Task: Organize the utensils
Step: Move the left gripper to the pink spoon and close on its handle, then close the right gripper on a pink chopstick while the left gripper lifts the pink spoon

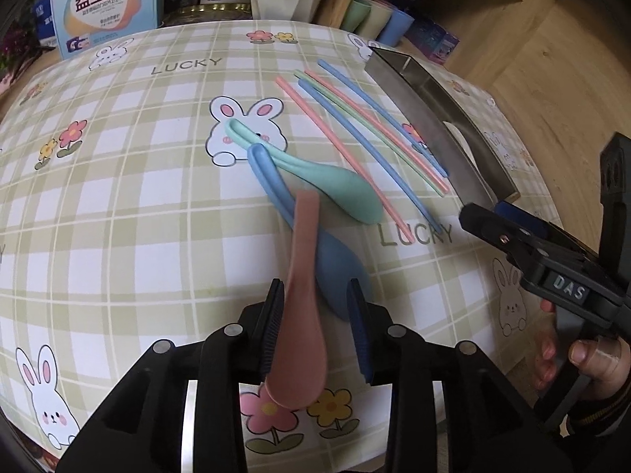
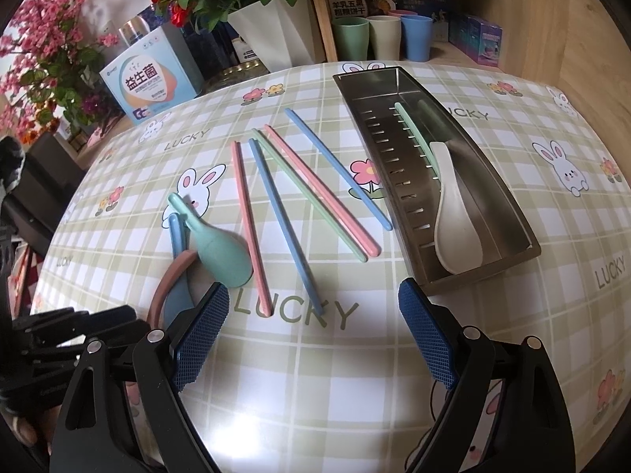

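My left gripper (image 1: pixel 315 299) is shut on a pink spoon (image 1: pixel 299 315), holding its bowl end just above the table; the pink spoon (image 2: pixel 169 280) also shows at the left of the right wrist view. Under it lie a blue spoon (image 1: pixel 335 272) and a green spoon (image 1: pixel 315 175). Several pink, blue and green chopsticks (image 2: pixel 276 213) lie in a fan on the cloth. A steel tray (image 2: pixel 508 213) at the right holds a white spoon (image 2: pixel 453 228) and a green chopstick (image 2: pixel 414 134). My right gripper (image 2: pixel 315 311) is open and empty, low over the table near the chopstick tips.
The checked bunny tablecloth (image 2: pixel 315 374) covers the table. At the back stand a probiotic box (image 2: pixel 150 79), a white flower pot (image 2: pixel 276 31), several cups (image 2: pixel 378 35) on a wooden shelf and small boxes (image 2: pixel 481 39).
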